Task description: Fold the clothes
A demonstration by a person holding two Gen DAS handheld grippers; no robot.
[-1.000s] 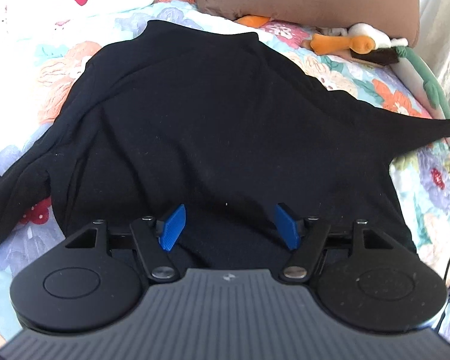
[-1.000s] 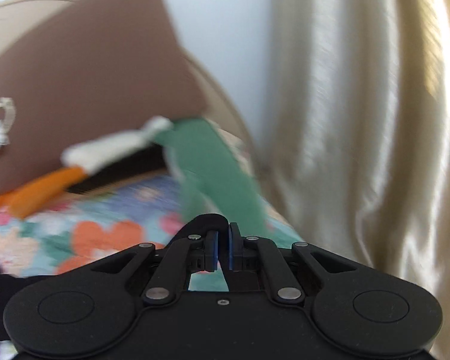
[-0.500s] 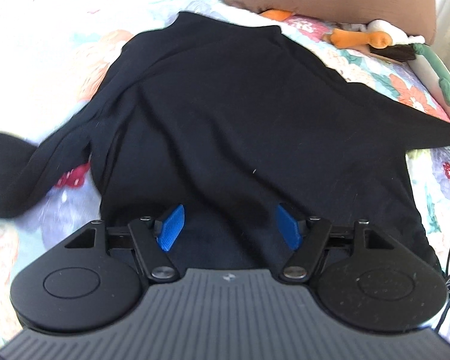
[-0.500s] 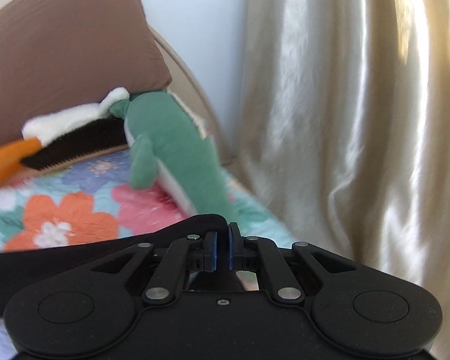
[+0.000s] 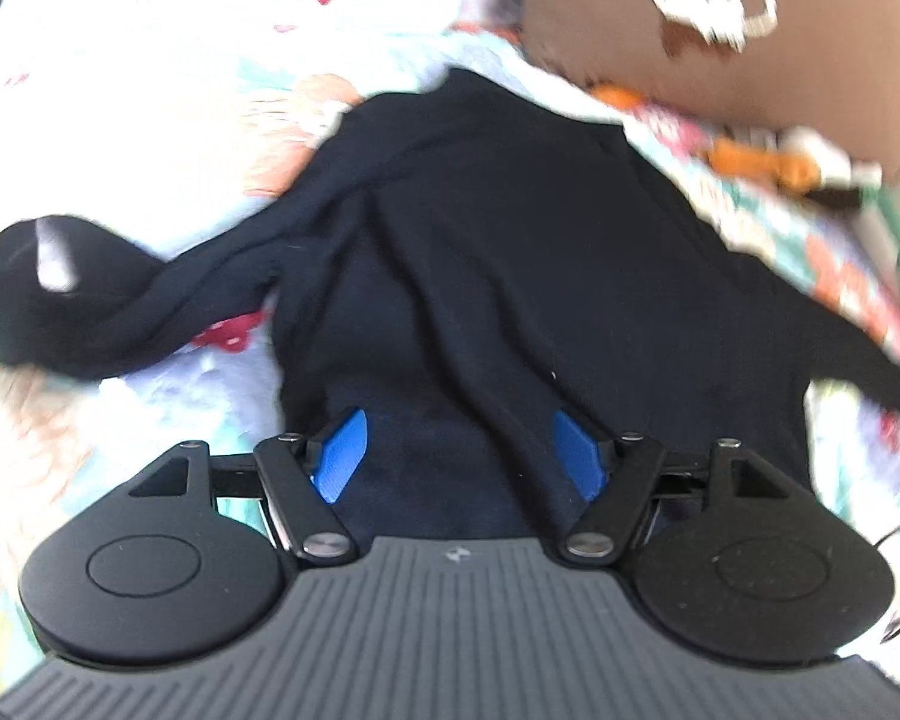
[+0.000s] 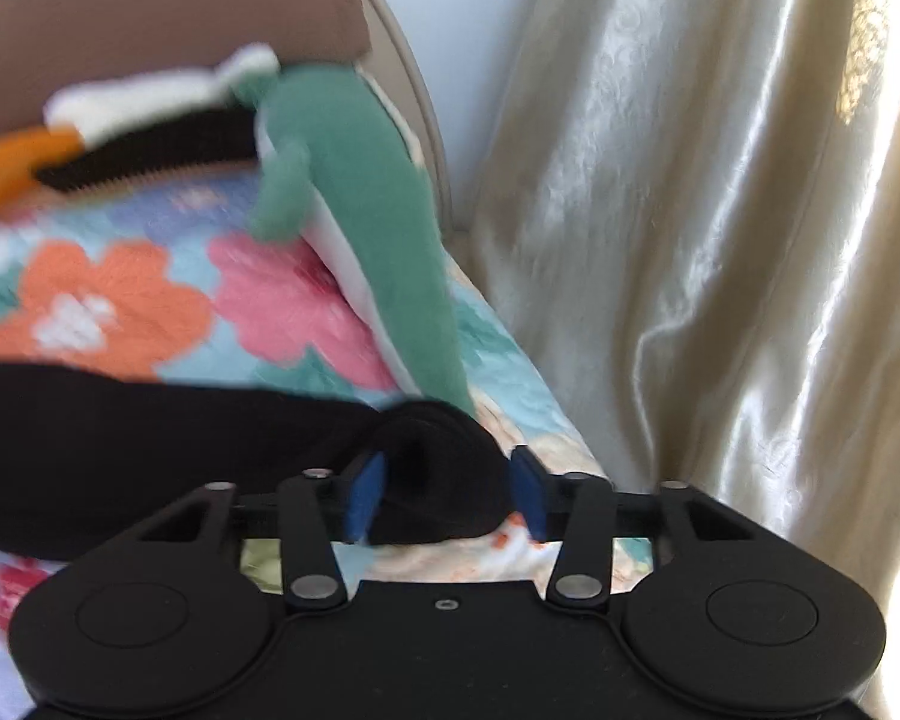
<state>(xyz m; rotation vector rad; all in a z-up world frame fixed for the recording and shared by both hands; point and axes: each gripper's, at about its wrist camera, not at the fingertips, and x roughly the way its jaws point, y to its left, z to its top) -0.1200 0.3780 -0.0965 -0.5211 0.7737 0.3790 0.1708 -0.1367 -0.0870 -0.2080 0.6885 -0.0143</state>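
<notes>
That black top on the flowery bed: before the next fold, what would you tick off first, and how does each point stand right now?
1. Black top lies spread on the floral bedspread: ok, though creased.
2. Left sleeve laid out straight: not ok, it is bunched.
3. Right sleeve cuff released: ok; the right gripper is opening, the cuff lies between its pads, unpinched.
4. Left gripper free to grasp: ok, open over the hem, holding nothing.
5. Green plush toy clear of the sleeve: cannot tell, its tail ends right at the cuff.
</notes>
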